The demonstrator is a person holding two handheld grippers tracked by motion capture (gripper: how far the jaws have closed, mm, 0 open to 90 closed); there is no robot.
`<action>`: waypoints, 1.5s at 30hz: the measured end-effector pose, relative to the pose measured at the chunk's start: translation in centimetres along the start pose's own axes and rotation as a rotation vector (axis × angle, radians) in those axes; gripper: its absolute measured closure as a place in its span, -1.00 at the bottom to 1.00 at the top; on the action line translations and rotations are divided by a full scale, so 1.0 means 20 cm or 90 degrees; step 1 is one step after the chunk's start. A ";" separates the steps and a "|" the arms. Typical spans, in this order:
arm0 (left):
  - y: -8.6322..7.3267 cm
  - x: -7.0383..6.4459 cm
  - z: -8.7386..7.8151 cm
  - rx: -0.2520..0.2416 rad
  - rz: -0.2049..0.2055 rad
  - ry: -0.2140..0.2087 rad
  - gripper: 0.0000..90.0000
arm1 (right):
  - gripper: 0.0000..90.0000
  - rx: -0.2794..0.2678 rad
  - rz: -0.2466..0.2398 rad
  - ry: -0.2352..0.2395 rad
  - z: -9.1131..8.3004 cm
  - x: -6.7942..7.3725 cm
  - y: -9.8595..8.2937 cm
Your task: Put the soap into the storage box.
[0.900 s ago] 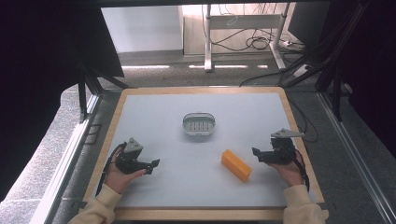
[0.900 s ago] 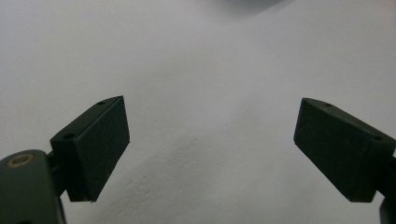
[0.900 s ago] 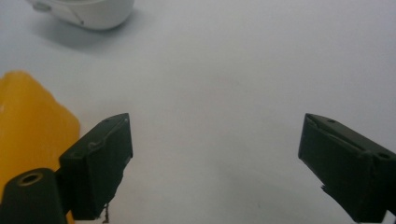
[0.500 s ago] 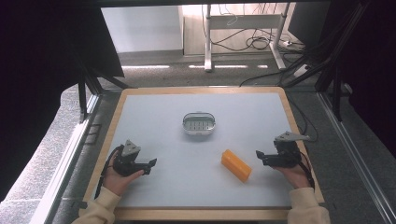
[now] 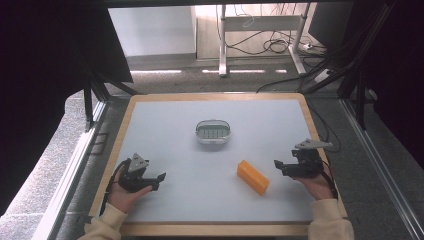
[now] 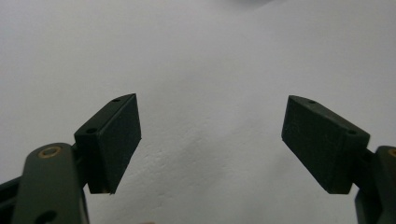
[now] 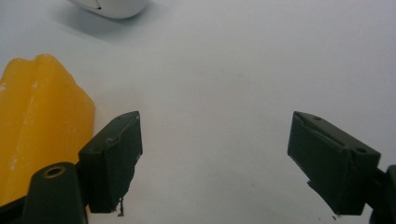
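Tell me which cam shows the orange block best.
The high view: the whole orange block lies angled on the table, between the oval dish and the right claw. The right gripper view catches one end of it, beside the left jaw. The left gripper view looks at bare table.

A pale worktop (image 5: 165,130) with a wooden rim stands on grey carpet (image 5: 165,80), black curtains (image 5: 45,75) at both sides, and cables (image 5: 270,46) tangle under a white desk frame (image 5: 222,37) behind.
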State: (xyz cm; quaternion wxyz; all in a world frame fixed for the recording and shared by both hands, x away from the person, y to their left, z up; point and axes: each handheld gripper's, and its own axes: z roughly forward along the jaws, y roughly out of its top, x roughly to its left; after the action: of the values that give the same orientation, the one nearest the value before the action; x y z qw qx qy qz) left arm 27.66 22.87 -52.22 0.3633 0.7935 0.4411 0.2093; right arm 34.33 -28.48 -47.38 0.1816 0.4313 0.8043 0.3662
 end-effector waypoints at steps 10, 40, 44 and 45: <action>0.00 -0.01 -0.02 -0.012 -0.009 -0.031 -0.57 | -0.52 0.002 0.032 0.019 -0.04 0.02 0.04; -0.01 -0.01 -0.01 0.005 0.005 -0.010 -0.58 | -0.51 0.039 -0.086 0.046 -0.15 0.24 0.18; -0.01 -0.02 -0.01 0.006 0.007 -0.012 -0.58 | -0.51 0.043 -0.097 0.054 -0.16 0.28 0.20; -0.01 -0.02 -0.01 0.007 0.007 -0.012 -0.58 | -0.51 0.044 -0.098 0.056 -0.16 0.29 0.20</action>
State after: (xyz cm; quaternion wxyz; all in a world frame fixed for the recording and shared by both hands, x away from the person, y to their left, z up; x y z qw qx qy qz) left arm 27.23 22.75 -52.26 0.3619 0.7998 0.4345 0.2013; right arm 31.44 -23.63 -42.15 0.1584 0.3575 0.8546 0.3416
